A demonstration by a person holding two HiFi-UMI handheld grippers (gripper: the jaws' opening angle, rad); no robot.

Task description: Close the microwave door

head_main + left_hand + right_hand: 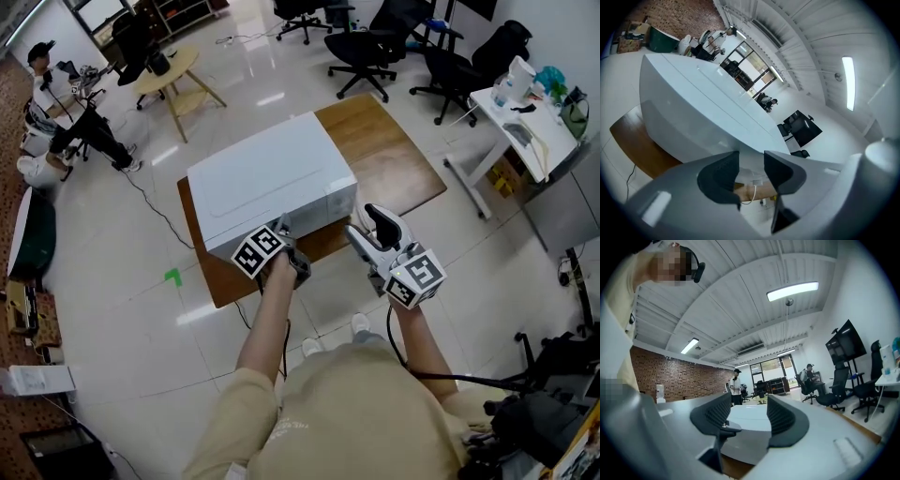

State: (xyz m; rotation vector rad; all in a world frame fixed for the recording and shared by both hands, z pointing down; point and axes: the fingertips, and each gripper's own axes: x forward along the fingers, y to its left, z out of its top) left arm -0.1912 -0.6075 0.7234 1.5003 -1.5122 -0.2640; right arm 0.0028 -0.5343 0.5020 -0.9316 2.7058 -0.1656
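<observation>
Microwave door [314, 211] reads flush; left tool [284, 227], pressed together empty, at its front by table's [394, 169] near edge to push, right tool [364, 225] likewise, idle.

A brown wooden table [384, 159] stands on a glossy pale floor [112, 356]; a green mark [172, 276] lies on the tiles just left of it; a black cable [155, 202] trails past; beyond stand a round table [173, 70], black office chairs [370, 47] and a cluttered white desk [525, 127]; a person [56, 98] sits far left.
</observation>
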